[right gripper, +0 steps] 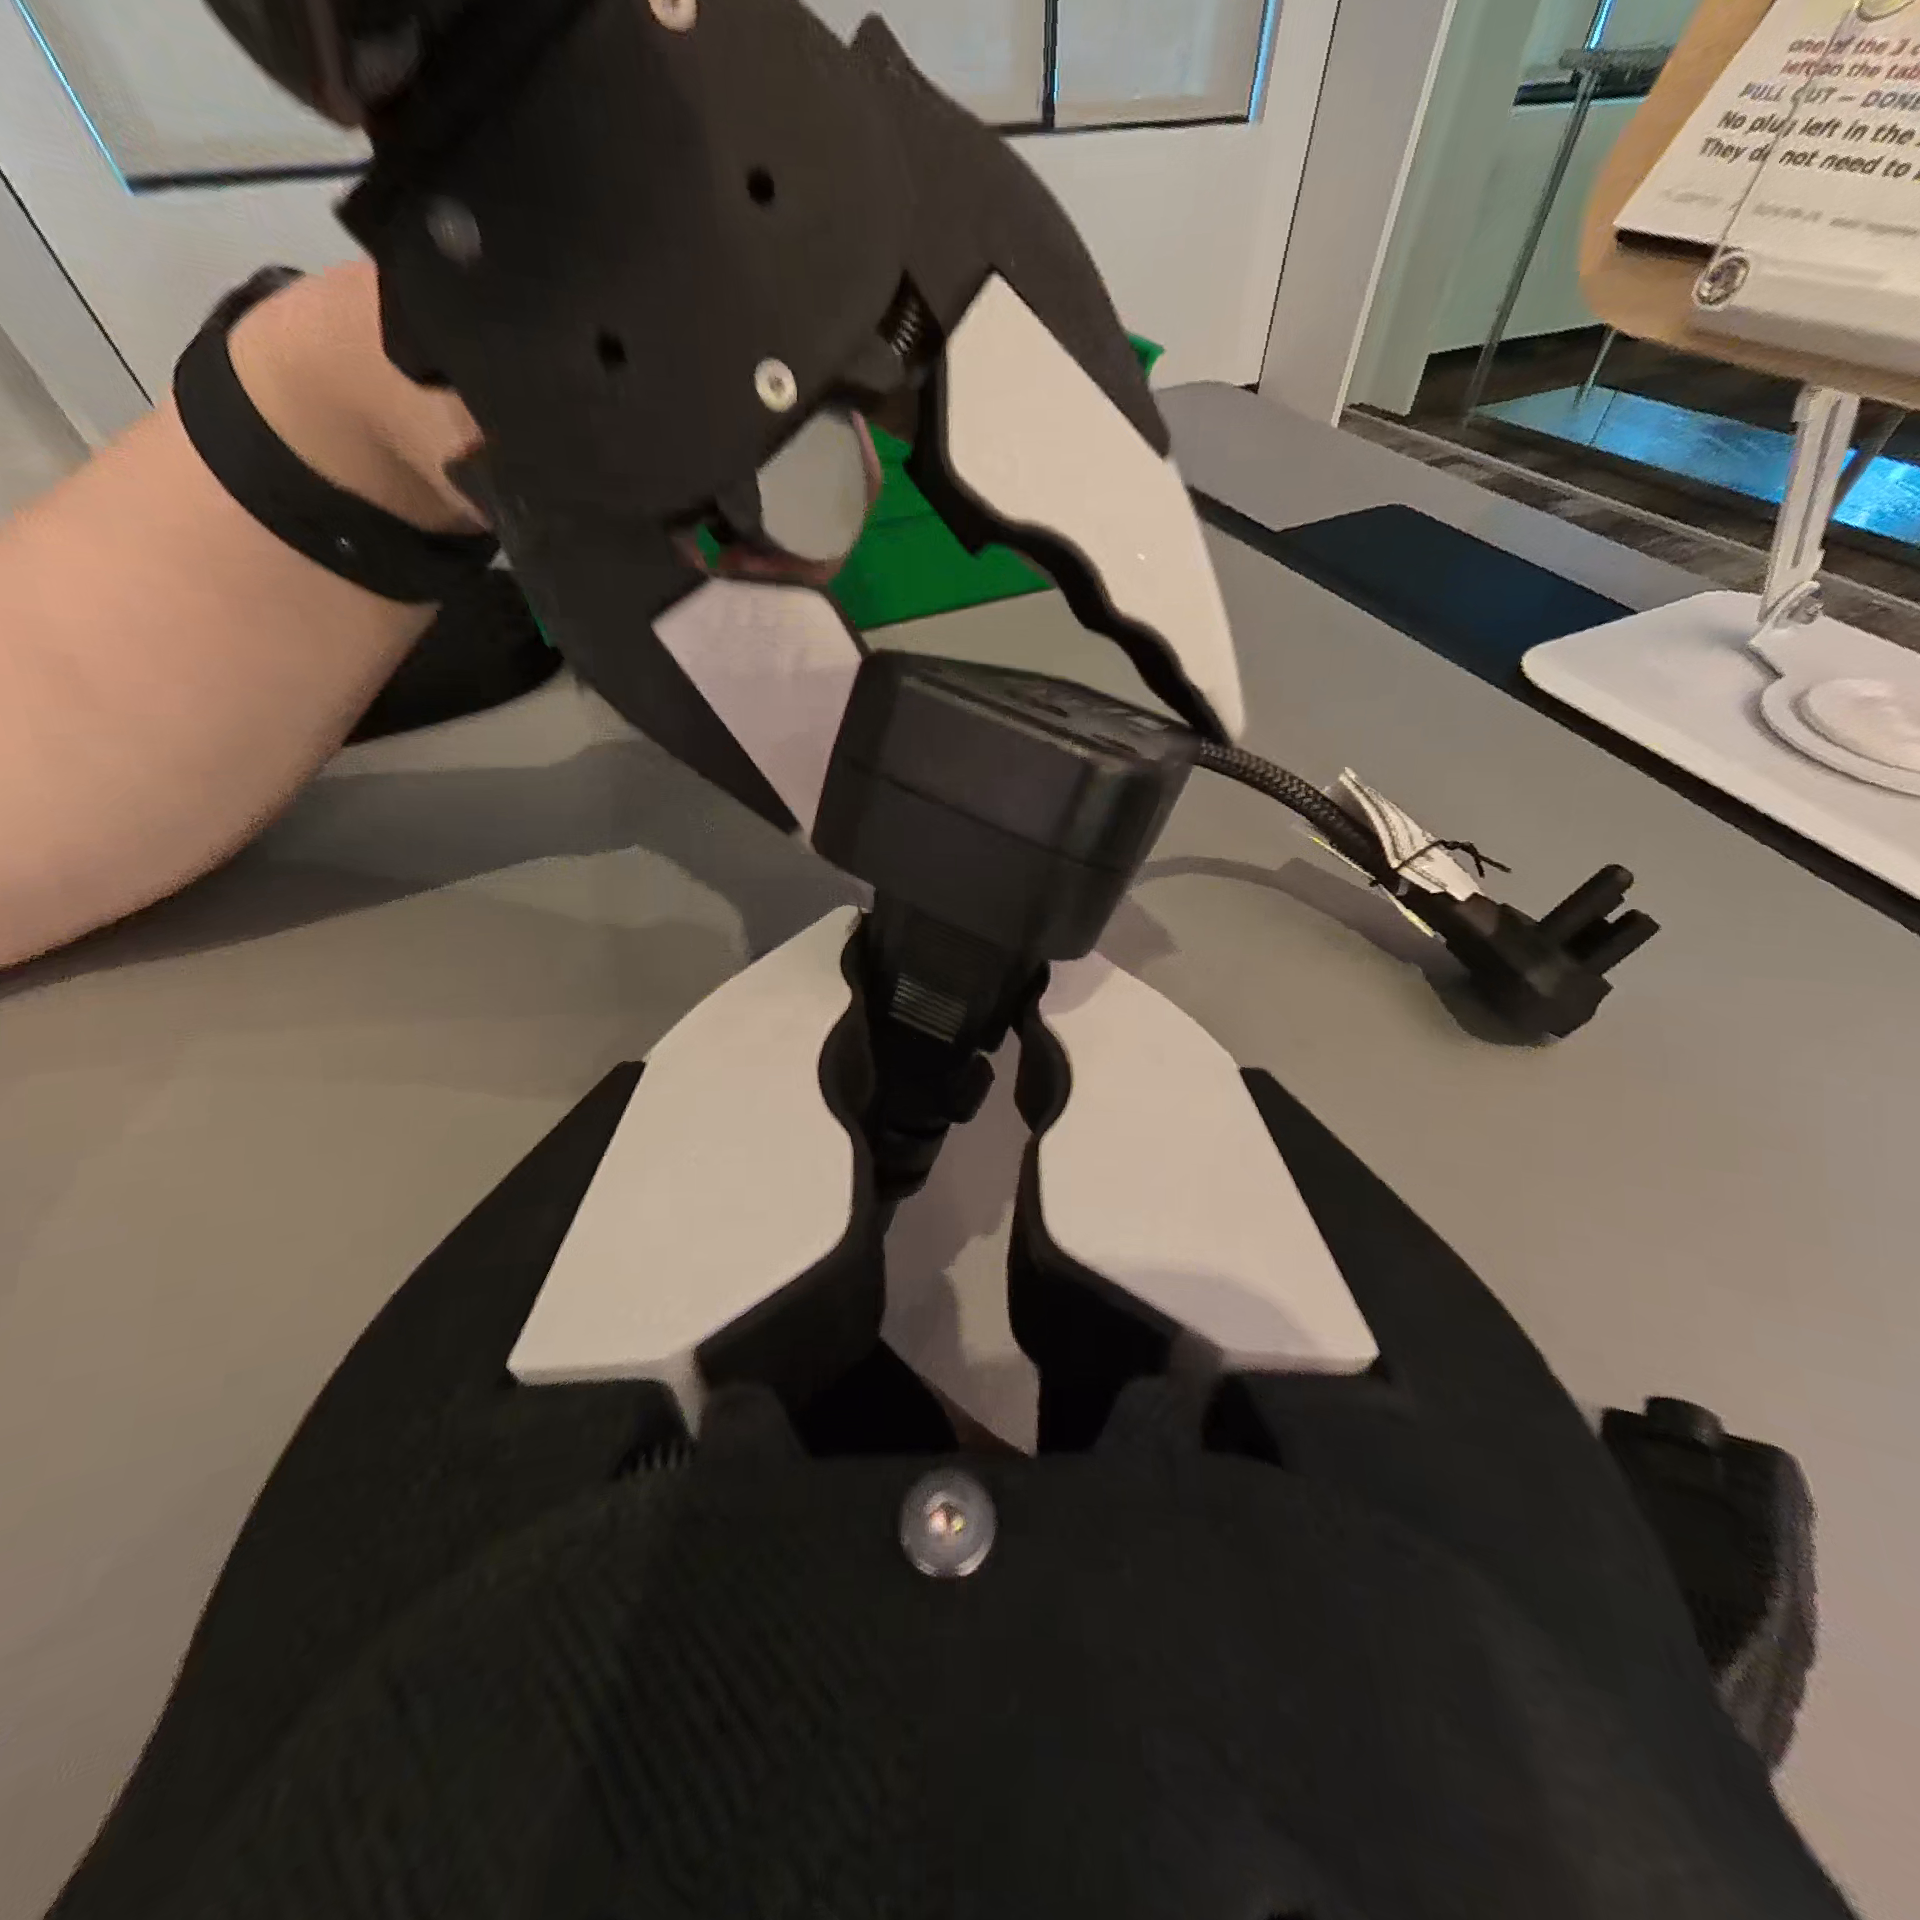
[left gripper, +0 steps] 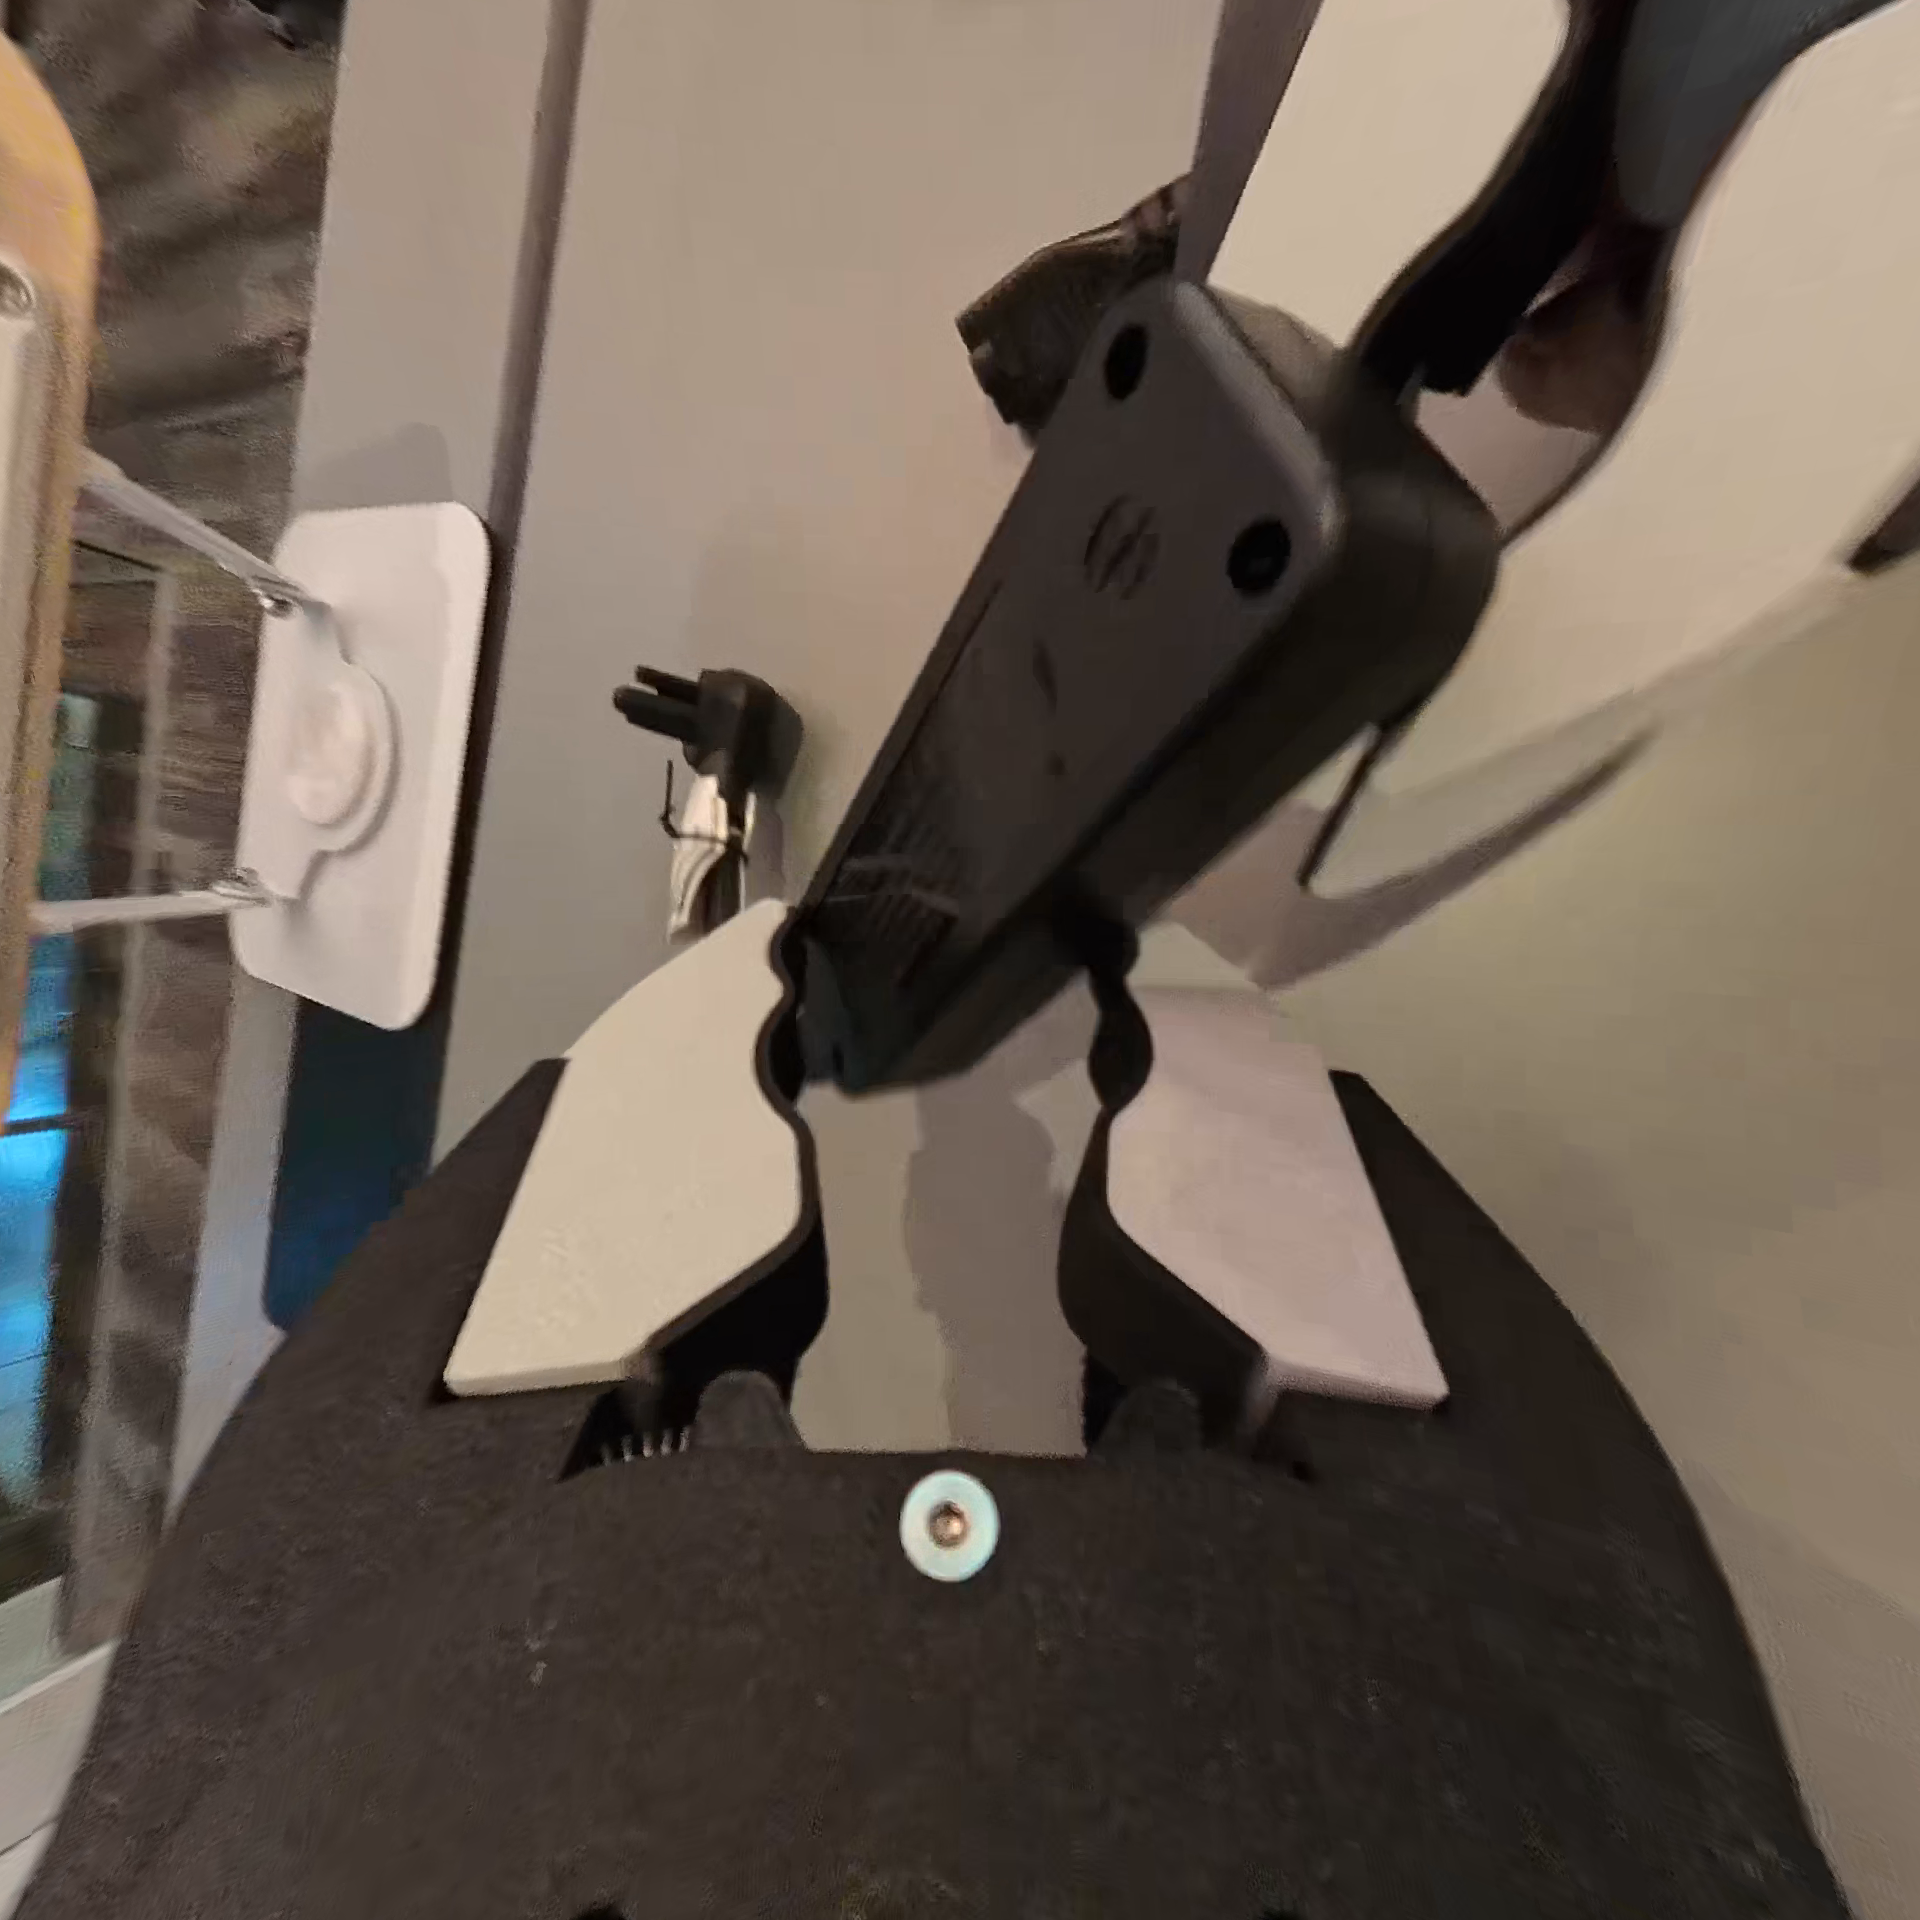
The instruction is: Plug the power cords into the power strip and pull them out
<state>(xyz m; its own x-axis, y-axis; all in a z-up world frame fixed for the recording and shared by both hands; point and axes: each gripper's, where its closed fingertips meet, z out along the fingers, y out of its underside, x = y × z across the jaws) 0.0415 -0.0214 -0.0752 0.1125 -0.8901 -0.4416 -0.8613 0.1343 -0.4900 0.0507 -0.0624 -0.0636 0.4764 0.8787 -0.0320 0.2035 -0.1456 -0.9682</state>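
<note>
Gripping the power strip [right gripper: 997, 790], the left tongs [right gripper: 997, 769] should brace it while the right tongs [right gripper: 940, 997], clenched on the plug [right gripper: 930, 1023], pull straight along its axis.

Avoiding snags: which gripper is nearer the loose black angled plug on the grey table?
Left gripper: clamps the black power strip where its braided cord leaves toward that loose plug. Right gripper holds another black plug on the far side.
</note>
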